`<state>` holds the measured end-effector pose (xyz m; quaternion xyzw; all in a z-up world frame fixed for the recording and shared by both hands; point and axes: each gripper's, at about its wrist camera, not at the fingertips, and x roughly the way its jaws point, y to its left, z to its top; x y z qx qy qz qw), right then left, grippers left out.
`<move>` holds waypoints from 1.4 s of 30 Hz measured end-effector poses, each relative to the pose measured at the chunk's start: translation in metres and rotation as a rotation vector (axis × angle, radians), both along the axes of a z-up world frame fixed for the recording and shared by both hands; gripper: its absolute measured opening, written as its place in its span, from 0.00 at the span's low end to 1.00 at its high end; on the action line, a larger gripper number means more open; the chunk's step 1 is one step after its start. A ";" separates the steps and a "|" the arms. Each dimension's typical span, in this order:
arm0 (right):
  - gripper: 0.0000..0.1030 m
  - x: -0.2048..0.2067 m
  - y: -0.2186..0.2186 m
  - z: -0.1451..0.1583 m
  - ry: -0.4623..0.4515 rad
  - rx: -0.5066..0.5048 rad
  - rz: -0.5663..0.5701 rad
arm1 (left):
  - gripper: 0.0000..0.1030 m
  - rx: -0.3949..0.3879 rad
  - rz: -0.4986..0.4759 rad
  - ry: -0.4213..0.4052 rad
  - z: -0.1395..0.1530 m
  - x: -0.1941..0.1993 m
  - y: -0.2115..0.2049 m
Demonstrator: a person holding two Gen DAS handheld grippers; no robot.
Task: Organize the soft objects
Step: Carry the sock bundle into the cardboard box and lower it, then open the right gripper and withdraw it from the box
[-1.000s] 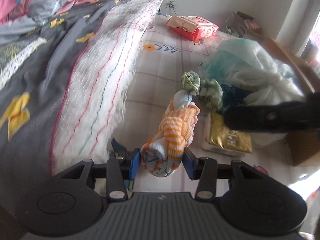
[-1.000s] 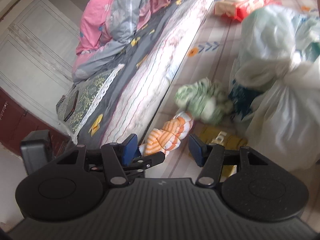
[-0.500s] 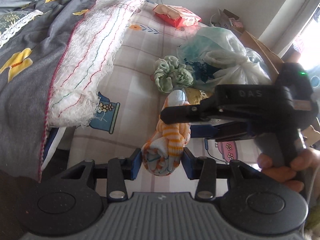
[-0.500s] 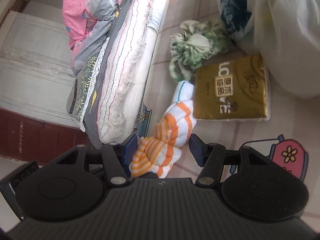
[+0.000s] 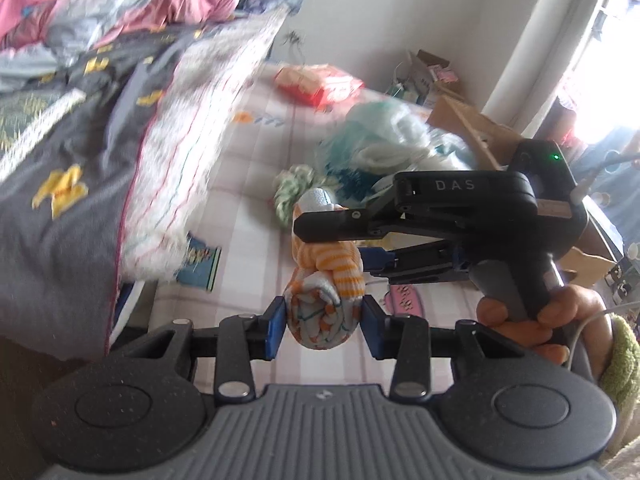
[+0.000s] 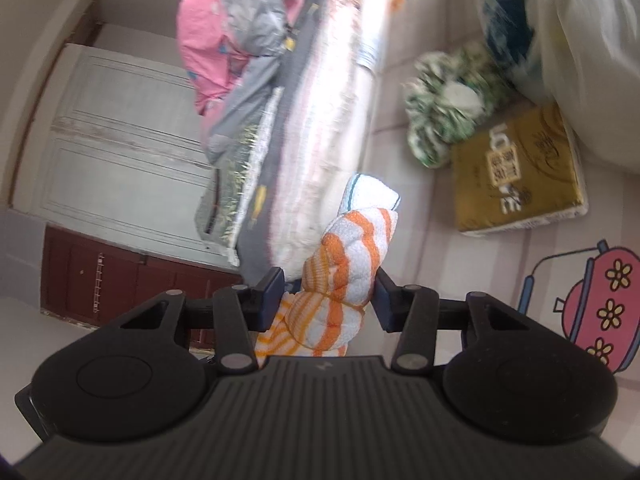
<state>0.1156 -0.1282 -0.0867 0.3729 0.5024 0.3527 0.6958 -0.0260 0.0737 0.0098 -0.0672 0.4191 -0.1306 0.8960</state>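
Observation:
An orange-and-white striped sock bundle [image 5: 326, 280] is lifted above the checked mat. My left gripper [image 5: 323, 322] is shut on its rolled lower end. My right gripper [image 5: 332, 240] reaches in from the right, its jaws around the bundle's middle. In the right wrist view the right gripper [image 6: 329, 294] is shut on the striped bundle [image 6: 344, 276]; the right pad touches it, the left side is partly hidden. A green-and-white scrunchie [image 6: 444, 104] lies on the mat beyond, and also shows in the left wrist view [image 5: 294, 190].
A folded quilt and grey bedding [image 5: 168, 132] run along the left. A tied plastic bag [image 5: 396, 148], a gold tissue pack [image 6: 516, 172], a red wipes packet [image 5: 320, 84] and a cardboard box [image 5: 472, 128] sit on the mat [image 5: 248, 184]. A white door [image 6: 120, 152] is behind.
The bundle has been lifted higher off the mat. My right gripper has closed in around its middle while the left keeps its hold on the lower end.

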 end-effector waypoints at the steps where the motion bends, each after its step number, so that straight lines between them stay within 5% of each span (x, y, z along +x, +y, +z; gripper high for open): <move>1: 0.43 -0.002 -0.005 0.009 -0.026 0.009 -0.003 | 0.39 0.009 -0.014 -0.021 0.006 -0.001 -0.005; 11: 0.42 -0.016 -0.130 0.101 -0.305 -0.015 -0.173 | 0.40 0.004 -0.282 -0.181 0.057 0.037 -0.115; 18: 0.34 -0.015 -0.256 0.135 -0.374 -0.182 -0.295 | 0.40 -0.061 -0.484 -0.140 0.040 0.083 -0.229; 26: 0.33 0.014 -0.356 0.098 -0.250 -0.379 -0.300 | 0.39 -0.075 -0.607 0.035 -0.022 0.128 -0.332; 30: 0.33 0.034 -0.370 0.062 -0.147 -0.438 -0.229 | 0.42 -0.099 -0.596 0.146 -0.045 0.143 -0.339; 33: 0.33 0.047 -0.363 0.037 -0.085 -0.499 -0.140 | 0.51 -0.105 -0.588 0.134 -0.045 0.144 -0.329; 36: 0.33 0.051 -0.342 0.020 -0.038 -0.547 -0.044 | 0.51 -0.097 -0.568 0.110 -0.036 0.145 -0.315; 42: 0.35 0.055 -0.323 0.012 0.005 -0.544 0.041 | 0.60 -0.078 -0.537 0.047 -0.013 0.139 -0.287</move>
